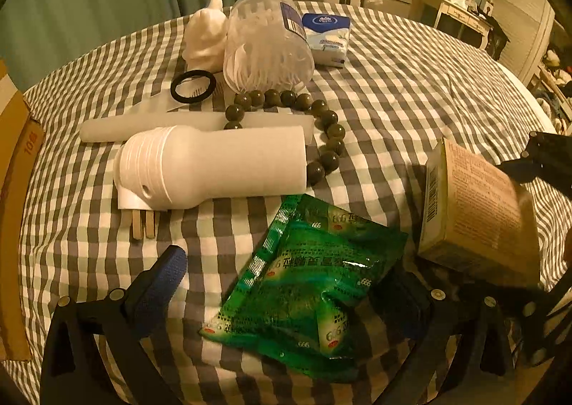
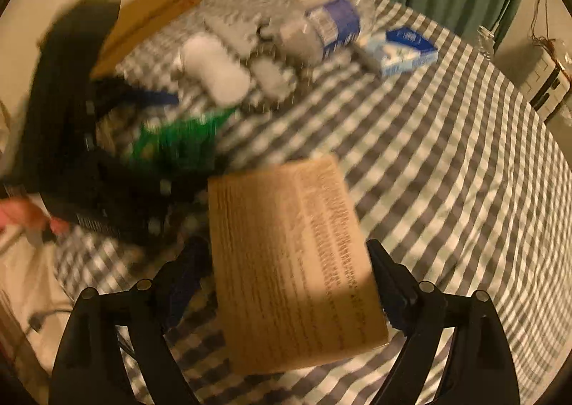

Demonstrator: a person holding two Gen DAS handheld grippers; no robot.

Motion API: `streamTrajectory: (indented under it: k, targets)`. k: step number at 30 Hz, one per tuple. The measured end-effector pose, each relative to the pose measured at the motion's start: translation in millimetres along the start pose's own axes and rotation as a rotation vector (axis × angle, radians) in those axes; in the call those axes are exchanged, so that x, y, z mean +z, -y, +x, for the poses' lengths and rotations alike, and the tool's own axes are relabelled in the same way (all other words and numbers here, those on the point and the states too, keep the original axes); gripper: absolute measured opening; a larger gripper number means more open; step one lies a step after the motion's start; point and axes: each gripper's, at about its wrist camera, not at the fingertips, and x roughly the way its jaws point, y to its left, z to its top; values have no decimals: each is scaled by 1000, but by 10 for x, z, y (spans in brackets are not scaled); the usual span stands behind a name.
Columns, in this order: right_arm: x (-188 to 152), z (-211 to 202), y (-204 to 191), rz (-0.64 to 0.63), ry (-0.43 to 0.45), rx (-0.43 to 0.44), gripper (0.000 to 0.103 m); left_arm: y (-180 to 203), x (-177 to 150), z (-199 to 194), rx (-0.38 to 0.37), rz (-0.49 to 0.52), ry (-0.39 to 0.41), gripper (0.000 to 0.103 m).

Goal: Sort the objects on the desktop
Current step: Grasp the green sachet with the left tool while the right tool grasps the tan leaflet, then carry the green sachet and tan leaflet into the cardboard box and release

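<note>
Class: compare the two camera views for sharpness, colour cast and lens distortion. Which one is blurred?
Left wrist view: sharp, warm yellowish cast, glare on the green packet, fisheye bending the checked tablecloth. Right wrist view: heavy motion blur across the table, the held tan box somewhat smeared, and the same warm cast and dark round vignette.

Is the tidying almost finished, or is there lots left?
Lots left. Nothing looks sorted yet. The right gripper holds the tan box above the checked cloth; the left gripper hovers open around the green packet. The beads, white bottle and swab jar wait untouched.
</note>
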Motion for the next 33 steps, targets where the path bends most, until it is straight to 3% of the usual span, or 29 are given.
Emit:
streamTrajectory:
  k: [2, 4, 6, 8, 12, 18, 21, 24, 30, 33]
  targets:
    - [-13, 31, -52, 1, -6, -72, 85, -25, 25, -33, -12, 7, 10, 94]
    - [-3, 30, -53, 17, -10, -111, 79, -21, 42, -103, -28, 10, 28, 74]
    - [-2, -15, -26, 51, 2, -142, 78, -31, 30, -183, -47, 15, 40, 44]
    - [-21, -89, 57, 122, 10, -179, 77, -33, 5, -228, -56, 17, 44, 39]
    - [-72, -461, 189, 272, 86, -203, 77, -68, -17, -278, -60, 5, 37, 36]
    - [-124, -1033, 107, 453, 205, -165, 77, -187, -36, -482, -59, -32, 61, 34]
    - [-189, -1230, 58, 498, 249, -120, 77, -193, -68, -634, 3, -5, 58, 34]
    - [-219, -1382, -31, 530, 260, -121, 77, -288, -43, -871, -33, -56, 79, 34]
    - [-240, -1635, -150, 568, 290, -114, 77, -407, 74, -1410, -19, -94, 137, 34]
    - [-214, -1765, -261, 562, 301, -127, 77, -453, 131, -1625, -22, -113, 124, 34]
